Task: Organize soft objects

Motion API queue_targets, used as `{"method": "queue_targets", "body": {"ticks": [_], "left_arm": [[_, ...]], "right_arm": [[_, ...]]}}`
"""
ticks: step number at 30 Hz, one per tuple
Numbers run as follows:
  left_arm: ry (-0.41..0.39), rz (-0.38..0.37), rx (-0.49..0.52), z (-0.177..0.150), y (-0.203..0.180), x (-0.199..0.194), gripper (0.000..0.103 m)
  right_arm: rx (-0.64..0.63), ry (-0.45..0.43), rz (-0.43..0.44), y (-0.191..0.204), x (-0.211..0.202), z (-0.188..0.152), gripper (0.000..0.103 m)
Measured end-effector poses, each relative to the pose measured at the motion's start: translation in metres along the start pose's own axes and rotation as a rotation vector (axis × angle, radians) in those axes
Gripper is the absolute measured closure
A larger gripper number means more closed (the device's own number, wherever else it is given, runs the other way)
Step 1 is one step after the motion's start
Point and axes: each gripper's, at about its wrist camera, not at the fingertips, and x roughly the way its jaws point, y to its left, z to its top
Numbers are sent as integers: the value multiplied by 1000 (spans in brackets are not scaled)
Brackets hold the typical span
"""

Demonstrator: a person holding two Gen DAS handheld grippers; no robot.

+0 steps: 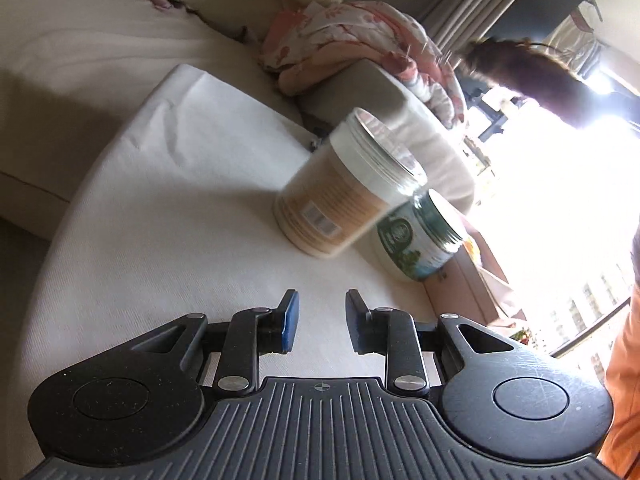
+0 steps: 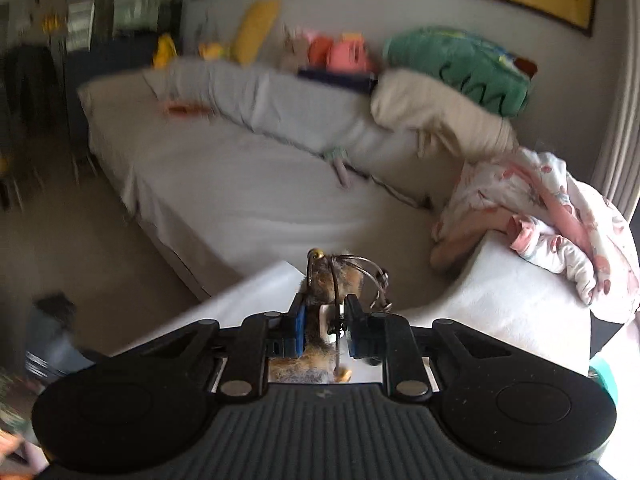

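A white-covered worktop (image 1: 168, 184) lies under the left gripper (image 1: 322, 322), whose fingers stand a little apart with nothing between them. Ahead and right of them sit a tan jar (image 1: 344, 196) and a green-labelled jar (image 1: 420, 240), touching. The right gripper (image 2: 324, 330) has its fingers clamped on a furry brown toy (image 2: 324, 280) with wire loops, above the worktop's edge; the sofa (image 2: 240, 176) lies beyond.
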Motion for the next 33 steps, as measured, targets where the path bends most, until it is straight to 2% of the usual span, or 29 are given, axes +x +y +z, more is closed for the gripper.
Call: {"method": "queue_targets", "body": {"ticks": [3,6,8,10,13,17,20,21,24,26,30,33], "left_arm": [[-13,-8,-3,-8,-7,-10,75],[-29,-18,7,-12,-16,-23,75],[-22,-26,9,-14,-21,-27,75],[-10,-20,16,-15,-26,-27,75],[2,7,37,-17,-33,-24,75],[9,30,59,-20,-42,-14,75],[35,20,105,-26,-53,-6,75],[39,38,141,-29,-60,-3,75],[36,116,253,-36,-80,6,75],[32,143,309,-40,-90,12,75],[89,123,401,-49,-105,25,72],[116,129,466,-60,-115,32,68]], "right_arm": [[6,-33,10,15,-19,-24,84],[18,-12,16,32,-20,-55,84],[4,21,35,48,-13,-79,78],[-7,85,117,60,-9,-104,67],[-29,116,149,62,-6,-116,66],[-50,84,42,48,-5,-108,62],[-108,107,-68,40,11,-109,62],[-97,123,-77,35,18,-111,62],[-28,157,-33,27,26,-126,62],[-12,170,-43,29,28,-141,61],[-3,191,-63,33,18,-178,49],[7,200,-82,38,7,-206,45]]}}
